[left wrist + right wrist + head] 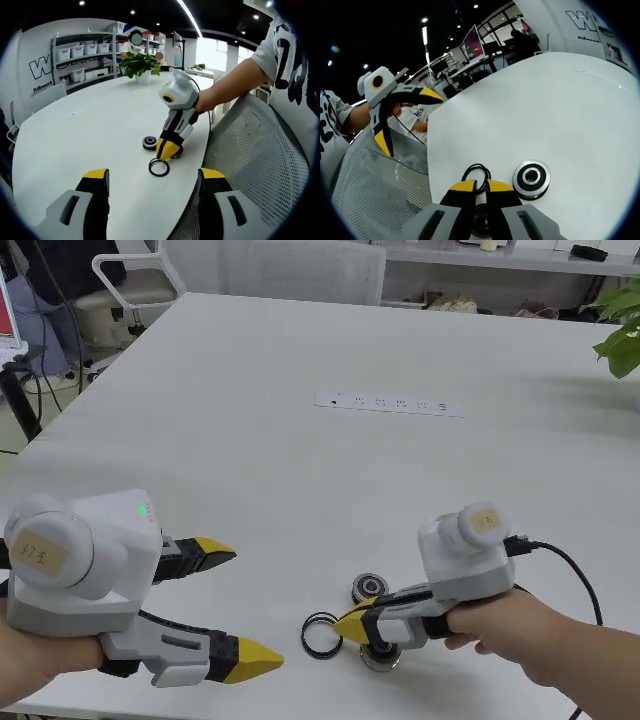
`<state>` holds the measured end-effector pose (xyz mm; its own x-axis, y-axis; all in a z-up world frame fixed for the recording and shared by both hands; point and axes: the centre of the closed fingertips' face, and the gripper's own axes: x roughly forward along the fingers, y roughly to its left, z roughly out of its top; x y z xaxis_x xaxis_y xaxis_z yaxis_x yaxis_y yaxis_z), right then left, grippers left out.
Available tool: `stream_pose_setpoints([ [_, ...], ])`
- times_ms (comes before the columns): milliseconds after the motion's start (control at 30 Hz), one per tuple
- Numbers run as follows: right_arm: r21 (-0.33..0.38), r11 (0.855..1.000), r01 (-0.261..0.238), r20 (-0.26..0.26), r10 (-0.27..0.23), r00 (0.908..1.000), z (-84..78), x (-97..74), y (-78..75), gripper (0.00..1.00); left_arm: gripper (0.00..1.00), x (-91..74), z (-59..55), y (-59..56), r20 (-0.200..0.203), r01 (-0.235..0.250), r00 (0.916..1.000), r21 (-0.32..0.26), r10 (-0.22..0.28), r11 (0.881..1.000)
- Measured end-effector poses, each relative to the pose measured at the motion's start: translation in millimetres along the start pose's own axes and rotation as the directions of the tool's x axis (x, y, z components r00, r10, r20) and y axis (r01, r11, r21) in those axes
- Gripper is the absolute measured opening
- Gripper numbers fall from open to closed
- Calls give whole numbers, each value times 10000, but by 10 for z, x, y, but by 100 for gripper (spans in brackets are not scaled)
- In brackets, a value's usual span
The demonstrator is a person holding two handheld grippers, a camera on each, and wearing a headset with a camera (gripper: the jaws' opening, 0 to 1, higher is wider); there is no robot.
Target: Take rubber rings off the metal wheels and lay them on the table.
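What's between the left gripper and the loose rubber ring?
Nothing, bare tabletop between the left gripper and the rubber ring. It shows in the head view, and in the left gripper view ahead of the open jaws.

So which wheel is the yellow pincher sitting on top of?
The near wheel, beside the loose rubber ring: the right gripper has its yellow tips over it. The far wheel sits alone with nothing touching it.

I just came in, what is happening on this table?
A person works with two handheld claws on a white table. The right claw, shut, is down at a metal wheel near the edge. One black rubber ring lies loose beside it. A second wheel sits behind. The left claw hovers open, empty.
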<state>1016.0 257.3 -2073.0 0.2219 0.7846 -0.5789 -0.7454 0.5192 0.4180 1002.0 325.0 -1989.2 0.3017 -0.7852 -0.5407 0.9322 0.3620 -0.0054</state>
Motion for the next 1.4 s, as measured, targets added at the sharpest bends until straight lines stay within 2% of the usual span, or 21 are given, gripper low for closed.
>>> stream_pose_setpoints([
  [167,-621,9981,38,-219,-52,9997,-14,-1,29,7,69,6,-4,-7,-43,30,10000,14,-30,10000],
  [300,-849,9964,23,-297,-48,9995,-22,-5,46,10,69,10,-9,-13,-82,66,9999,21,-66,10000],
  [567,-1908,9816,75,-668,-206,9976,-62,-28,86,14,69,12,-32,-24,-215,127,9997,24,-127,9999],
  [733,-2236,9747,39,-754,-213,9969,-65,-45,107,17,68,21,-37,-36,-285,198,9994,38,-196,9998],
  [933,-2252,9743,88,-461,-197,9987,2,-92,109,20,68,31,-41,-35,-345,264,9991,30,-263,9996],
  [1100,-2115,9771,229,3,-234,9997,99,-175,76,20,68,39,-33,-19,-348,293,9990,29,-291,9996],
  [1400,-1864,9807,589,911,-424,9949,272,-353,0,21,67,87,37,22,-182,291,9994,-109,-293,9995],
])
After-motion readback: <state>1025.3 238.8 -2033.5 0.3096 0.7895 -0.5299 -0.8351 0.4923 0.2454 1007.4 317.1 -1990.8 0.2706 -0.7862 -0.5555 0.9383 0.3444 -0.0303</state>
